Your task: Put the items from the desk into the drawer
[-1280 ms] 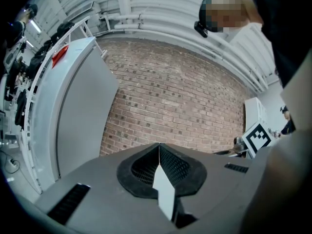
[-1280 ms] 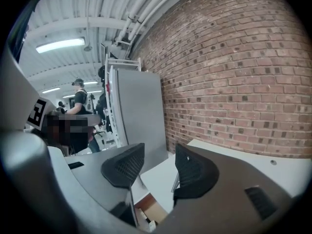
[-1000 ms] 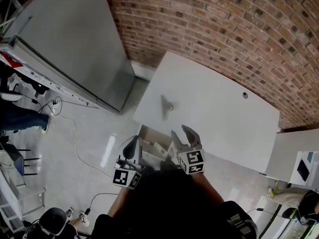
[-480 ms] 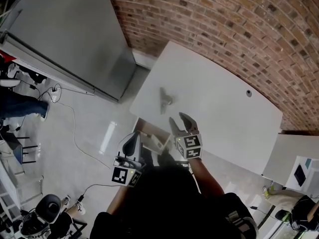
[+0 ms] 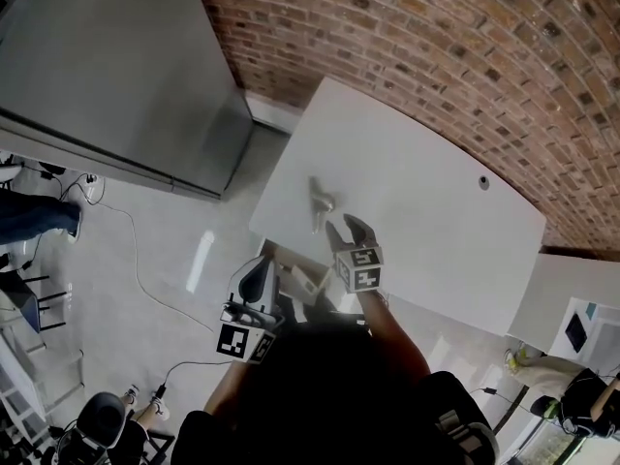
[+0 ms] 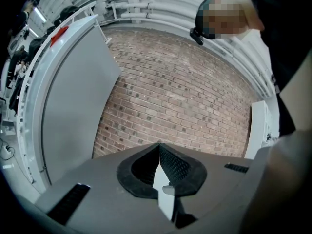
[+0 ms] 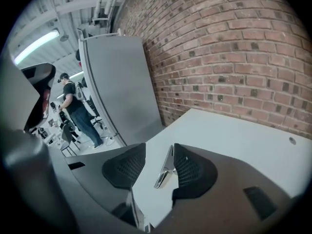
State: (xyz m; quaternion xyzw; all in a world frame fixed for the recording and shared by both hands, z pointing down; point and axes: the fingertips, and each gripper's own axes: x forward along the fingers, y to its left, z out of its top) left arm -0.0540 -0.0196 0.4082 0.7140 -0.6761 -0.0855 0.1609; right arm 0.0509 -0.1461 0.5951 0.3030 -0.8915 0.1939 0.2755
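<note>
Hovering R tongs [image 5: 347, 228] near clip [image 5: 321, 202].

A clip [image 5: 320, 204] lies on the surface [image 5: 426, 211] by its near-left edge, just beyond the right hand-held gripper [image 5: 345, 229]. The drawer [image 5: 300, 279] sits below that edge.

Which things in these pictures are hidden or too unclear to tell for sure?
Metal item on the desk: too small to name in the head view, and seen edge-on in the right gripper view.
Drawer: in the head view its inside is covered by the left gripper, the right gripper and the person's body.
Dark spot on the desk: too small to identify in the head view.
</note>
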